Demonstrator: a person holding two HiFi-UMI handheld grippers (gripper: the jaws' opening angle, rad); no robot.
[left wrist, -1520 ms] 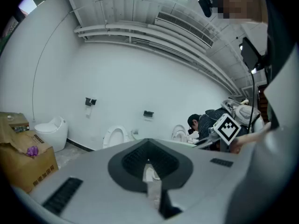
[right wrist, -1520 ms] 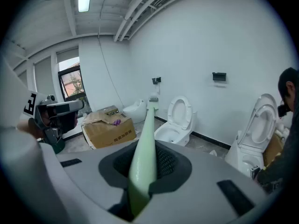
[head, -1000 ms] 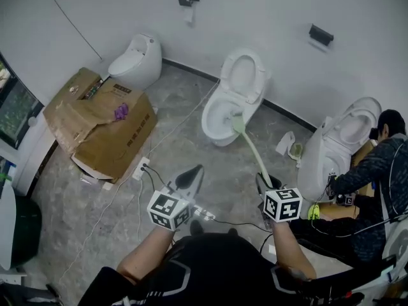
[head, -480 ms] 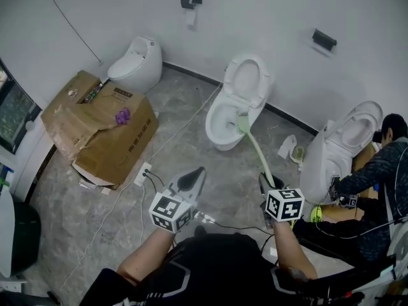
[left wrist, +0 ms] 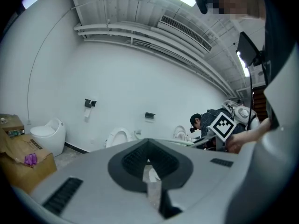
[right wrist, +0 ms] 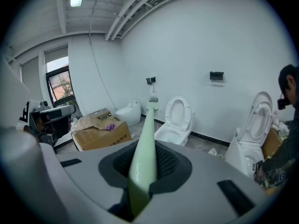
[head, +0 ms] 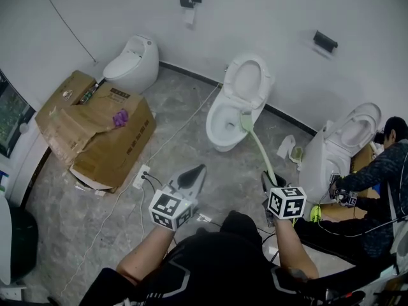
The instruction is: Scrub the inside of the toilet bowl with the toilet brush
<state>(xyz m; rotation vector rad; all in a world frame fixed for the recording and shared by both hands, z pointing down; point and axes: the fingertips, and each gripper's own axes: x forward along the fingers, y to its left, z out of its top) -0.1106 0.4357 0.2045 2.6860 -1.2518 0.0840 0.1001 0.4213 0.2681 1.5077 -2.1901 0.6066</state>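
Grey marbled floor (head: 191, 155) met a plain white wall (head: 268, 18) at a dark skirting line. Three white toilets stood along that wall: a small closed one (head: 131, 62) far left, a middle toilet (head: 213, 131) with its lid raised, and a third (head: 341, 142) at the right, also with its lid up. A person (head: 382, 171) crouched beside the third. An opened cardboard box (head: 95, 132) lay on the floor at the left, with a purple item (head: 120, 116) on top. A power strip (head: 141, 173) and trailing cables lay on the floor just beside the box's near corner.

The right gripper (head: 269, 182) was at the near right of the head view, its jaws clamped on the pale green handle of the toilet brush (head: 258, 148). In the right gripper view the handle (right wrist: 142, 157) ran up between the dark pads (right wrist: 166, 160) and away from the gripper (right wrist: 144, 174), ending in the brush head (right wrist: 153, 99). In the head view that handle slanted far and left toward the middle toilet, and the brush head (head: 245, 121) sat at the right side of the open bowl's rim. Contact with the porcelain could not be confirmed.

The left gripper (head: 191, 177) was held near left, well apart from the toilet and the brush. The left gripper view showed this gripper (left wrist: 148, 164) with its jaws together and nothing between them.
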